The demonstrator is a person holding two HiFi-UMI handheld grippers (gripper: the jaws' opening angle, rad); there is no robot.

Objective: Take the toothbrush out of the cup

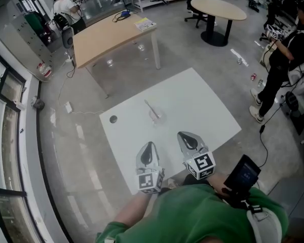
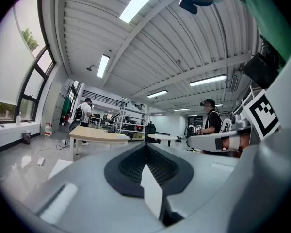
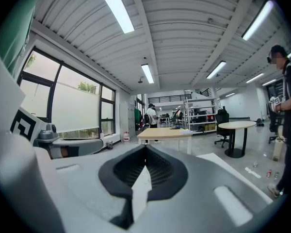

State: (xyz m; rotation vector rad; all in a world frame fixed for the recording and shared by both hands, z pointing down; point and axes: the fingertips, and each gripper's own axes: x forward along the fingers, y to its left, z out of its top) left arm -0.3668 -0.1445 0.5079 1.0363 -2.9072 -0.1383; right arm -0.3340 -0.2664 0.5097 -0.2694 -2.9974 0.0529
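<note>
Toothbrush (image 1: 149,107) in clear cup (image 1: 157,117) near middle of white table (image 1: 213,110), handle leaning up and left out of rim, untouched by either tool. Far left of head view: window wall along floor edge. Small dark round spot (image 1: 113,119) on left part of white table, well apart from cup. Behind that, wooden table (image 1: 111,34) with flat yellowish item (image 1: 144,24) at its right corner. Left gripper (image 1: 148,151) over near side of white table, short of cup and apart from it, pointing roughly level toward it, marker cube (image 1: 151,181) at rear. Same left gripper (image 2: 146,165) in its own view: jaws clenched together, nothing between, empty. Right gripper (image 1: 190,139) just beside it, also short of cup, no contact, marker cube (image 1: 201,165) behind. Right gripper (image 3: 144,171) in its own view: jaws pressed closed, empty. Cup roughly ahead of gap between both tools. Green sleeves (image 1: 192,216) at bottom edge. Dark phone-like device (image 1: 244,174) at lower right. Round table (image 1: 218,8) at top right, with a person in dark clothes (image 1: 281,59) standing at right edge.
</note>
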